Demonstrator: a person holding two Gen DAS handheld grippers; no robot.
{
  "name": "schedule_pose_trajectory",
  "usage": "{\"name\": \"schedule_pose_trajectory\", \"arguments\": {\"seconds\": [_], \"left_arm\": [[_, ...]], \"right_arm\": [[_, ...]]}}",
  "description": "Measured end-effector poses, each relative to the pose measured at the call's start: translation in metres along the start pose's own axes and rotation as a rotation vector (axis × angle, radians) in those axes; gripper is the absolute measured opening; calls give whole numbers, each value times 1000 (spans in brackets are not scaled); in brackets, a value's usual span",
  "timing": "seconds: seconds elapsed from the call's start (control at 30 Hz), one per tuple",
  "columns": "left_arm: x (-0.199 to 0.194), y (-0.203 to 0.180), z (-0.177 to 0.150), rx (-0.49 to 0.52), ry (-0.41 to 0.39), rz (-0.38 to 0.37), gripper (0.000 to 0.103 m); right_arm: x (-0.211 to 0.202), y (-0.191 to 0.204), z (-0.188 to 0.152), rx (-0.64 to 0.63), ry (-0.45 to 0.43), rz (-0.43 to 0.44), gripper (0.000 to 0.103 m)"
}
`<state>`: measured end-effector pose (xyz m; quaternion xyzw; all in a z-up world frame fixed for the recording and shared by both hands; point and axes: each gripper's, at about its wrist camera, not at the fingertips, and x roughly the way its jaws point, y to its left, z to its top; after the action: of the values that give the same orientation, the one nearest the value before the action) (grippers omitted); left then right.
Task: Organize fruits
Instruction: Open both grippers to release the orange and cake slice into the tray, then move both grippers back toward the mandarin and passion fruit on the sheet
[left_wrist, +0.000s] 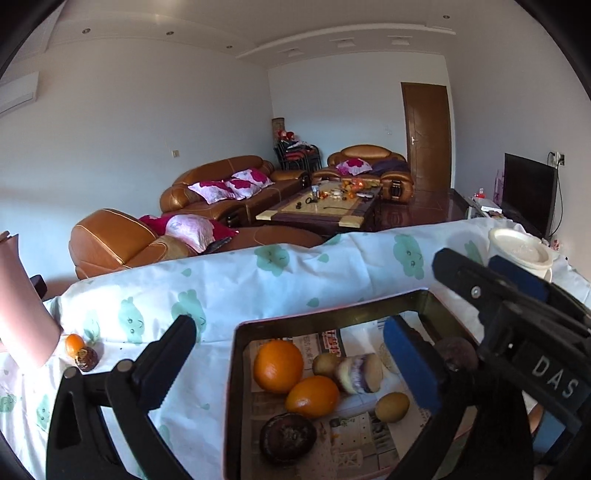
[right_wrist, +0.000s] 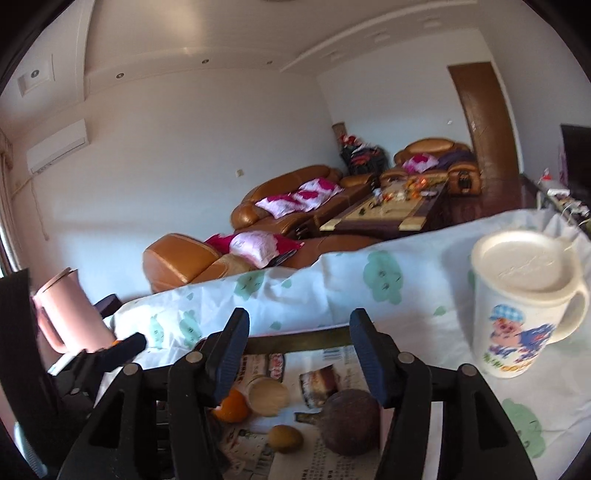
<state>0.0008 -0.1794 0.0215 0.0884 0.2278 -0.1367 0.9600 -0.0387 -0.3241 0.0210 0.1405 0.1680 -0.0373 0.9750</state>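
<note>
1. My left hand-held gripper stands wide open over the dark-rimmed rectangular tray, nothing between its black fingers; I judge whatever it carried now lies in the tray.
2. My right hand-held gripper, with blue pads, is open about halfway and empty, hanging above the tray's far rim. In the left wrist view its body crosses the tray's right side and shows the white letters "DAS".
3. The tray is lined with printed newspaper, probably to keep it clean. The print looks Chinese, but I cannot read it.
4. Gathered in the tray are a round orange, a second, oval orange, two small yellow-green fruits, a cut purple-and-white piece and two dark brown wrinkled round fruits.
5. Left out on the table's white cloth with green cloud prints are a small orange fruit and a dark brown one touching it, beside a pink jug. I judge these are next.
6. A lidded cream mug with a cartoon figure stands right of the tray, its green lettering too blurred to read.
</note>
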Motion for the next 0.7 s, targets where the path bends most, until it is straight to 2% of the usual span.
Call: {"name": "schedule_pose_trajectory", "arguments": {"seconds": [0.07,0.2,0.37,0.5,0.7], "left_arm": [[0,7,0,-17,6,20,103],[2,22,-7,-62,19,52,103],[-6,26,-17,-68,-22,76,103],[-4,23,-22,-61,14,61,103],[-12,24,-28,-40,32,36,103]], "right_arm": [[-7,-3,0,8,-39,-45,83],[-10,-7,-2,19,-68,-96,83],[-13,5,-5,-45,-79,-179,83],[-20,11,-8,-78,-102,-294,83],[-30,11,-14,-83,-69,-343,83]]}}
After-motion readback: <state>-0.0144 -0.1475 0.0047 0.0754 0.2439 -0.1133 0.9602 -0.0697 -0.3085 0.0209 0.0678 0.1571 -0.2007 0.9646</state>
